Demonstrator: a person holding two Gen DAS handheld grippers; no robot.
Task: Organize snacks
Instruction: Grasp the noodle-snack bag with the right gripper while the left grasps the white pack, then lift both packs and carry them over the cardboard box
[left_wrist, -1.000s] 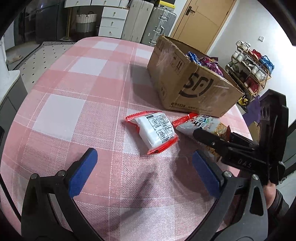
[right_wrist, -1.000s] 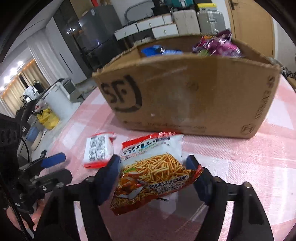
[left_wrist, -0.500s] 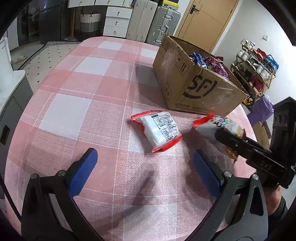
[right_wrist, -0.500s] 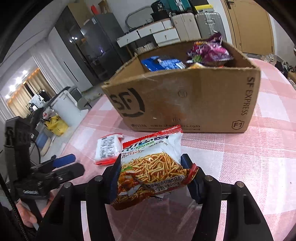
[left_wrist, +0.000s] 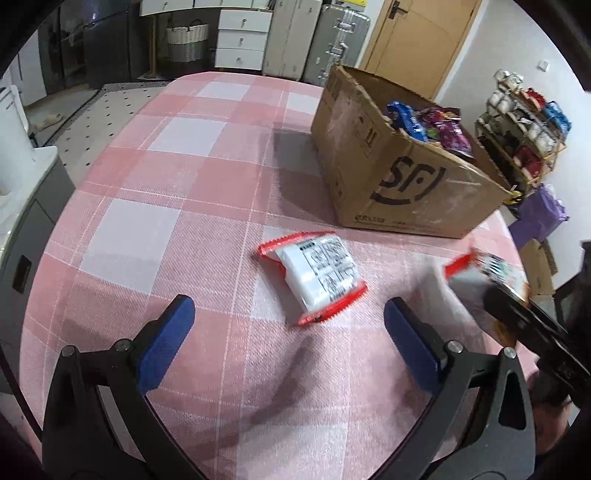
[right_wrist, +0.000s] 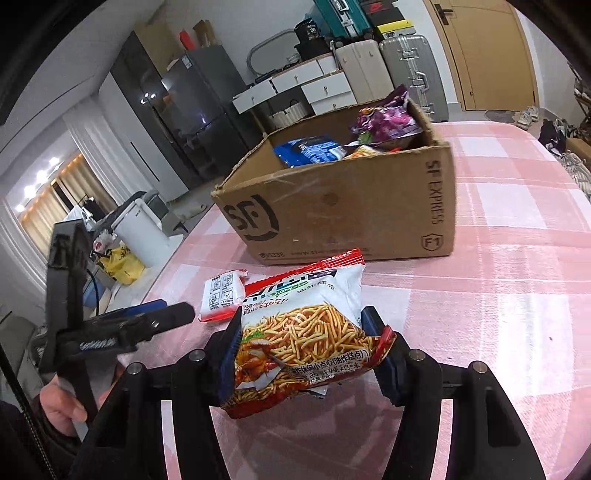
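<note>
My right gripper (right_wrist: 308, 352) is shut on a red and white snack bag with noodle sticks printed on it (right_wrist: 303, 332) and holds it above the pink checked table (right_wrist: 517, 295), in front of the open cardboard box (right_wrist: 354, 214). The bag also shows blurred at the right of the left wrist view (left_wrist: 484, 273). A white snack pack with red ends (left_wrist: 317, 275) lies flat on the table between me and the box (left_wrist: 399, 177); it also shows in the right wrist view (right_wrist: 221, 297). My left gripper (left_wrist: 288, 336) is open and empty, just short of that pack.
The box holds blue (right_wrist: 310, 149) and purple (right_wrist: 388, 120) snack bags. The table's edge curves round at the left (left_wrist: 55, 236). Suitcases (left_wrist: 340, 40) and drawers (left_wrist: 240, 40) stand behind the table, a shelf (left_wrist: 524, 122) to the right.
My right gripper has lifted the noodle-stick bag off the table and drawn back from the box, with its jaws tightening on it. My left gripper has risen slightly; the white pack has not moved.
</note>
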